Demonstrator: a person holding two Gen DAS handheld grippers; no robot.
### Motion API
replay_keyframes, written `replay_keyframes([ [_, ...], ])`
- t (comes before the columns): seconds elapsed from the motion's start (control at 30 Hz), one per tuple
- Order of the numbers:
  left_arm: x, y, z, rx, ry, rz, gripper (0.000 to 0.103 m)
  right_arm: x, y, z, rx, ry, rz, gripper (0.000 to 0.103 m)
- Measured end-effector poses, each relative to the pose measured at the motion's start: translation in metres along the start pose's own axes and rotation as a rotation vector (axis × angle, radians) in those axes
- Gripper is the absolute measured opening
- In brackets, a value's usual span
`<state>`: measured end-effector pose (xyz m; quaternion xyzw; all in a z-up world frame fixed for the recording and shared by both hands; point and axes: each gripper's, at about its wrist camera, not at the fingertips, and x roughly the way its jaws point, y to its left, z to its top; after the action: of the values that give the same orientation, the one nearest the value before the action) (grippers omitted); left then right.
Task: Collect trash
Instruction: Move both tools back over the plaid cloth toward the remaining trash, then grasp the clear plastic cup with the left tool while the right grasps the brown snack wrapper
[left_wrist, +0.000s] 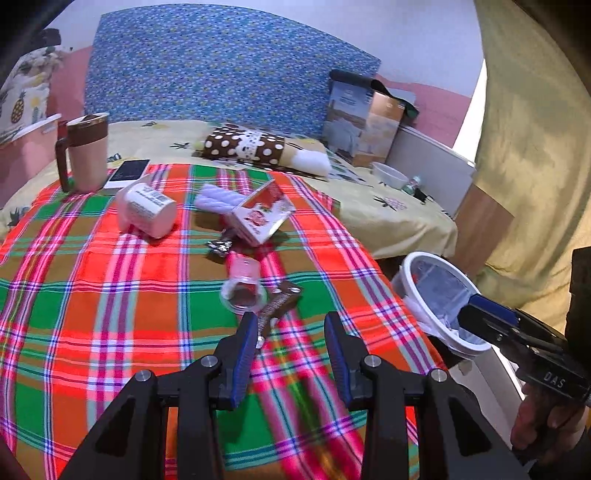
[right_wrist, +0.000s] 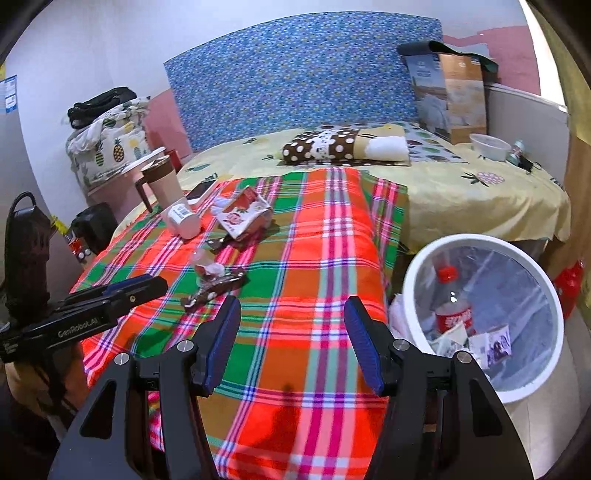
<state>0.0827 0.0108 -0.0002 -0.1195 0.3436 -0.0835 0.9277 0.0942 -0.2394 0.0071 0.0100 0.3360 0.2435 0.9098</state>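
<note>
Hovering low over the red, green and pink plaid cloth (left_wrist: 110, 280) on the bed, the left tool (left_wrist: 291, 354) has its blue pads spread, with nothing between them. Just beyond its tips lies a dark brown crumpled foil wrapper (left_wrist: 280, 302), touching a clear plastic cup with a pink lid (left_wrist: 242, 284) that lies on its side. Farther away are a red and white carton (left_wrist: 260, 214) and a pale pink tub (left_wrist: 147, 210). The right tool (right_wrist: 293, 341) is also spread and empty, near the white round bin with a clear liner (right_wrist: 480, 243), which stands right of the bed and holds a red-capped bottle (right_wrist: 448, 299). To do it well, I think the left tool should lower around the wrapper only, pinch its thick middle, and avoid pushing the cup.
</note>
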Motion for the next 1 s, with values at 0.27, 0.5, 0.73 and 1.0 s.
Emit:
replay_keyframes([
  [0.27,0.014,0.014,0.000,-0.014,0.021,0.032,0.037,0.006,0.005,0.001,-0.001,0.014,0.008,0.060],
  [0.5,0.030,0.019,0.009,-0.009,0.031,0.066,0.037,0.012,0.004,0.002,0.006,0.026,0.011,0.060],
  [0.73,0.057,0.024,0.018,-0.013,0.062,0.076,0.037,0.021,0.004,0.002,0.009,0.048,0.017,0.060],
  [1.0,0.084,0.032,0.025,-0.048,0.107,0.071,0.036,0.029,0.001,0.002,0.021,0.070,0.016,0.060],
])
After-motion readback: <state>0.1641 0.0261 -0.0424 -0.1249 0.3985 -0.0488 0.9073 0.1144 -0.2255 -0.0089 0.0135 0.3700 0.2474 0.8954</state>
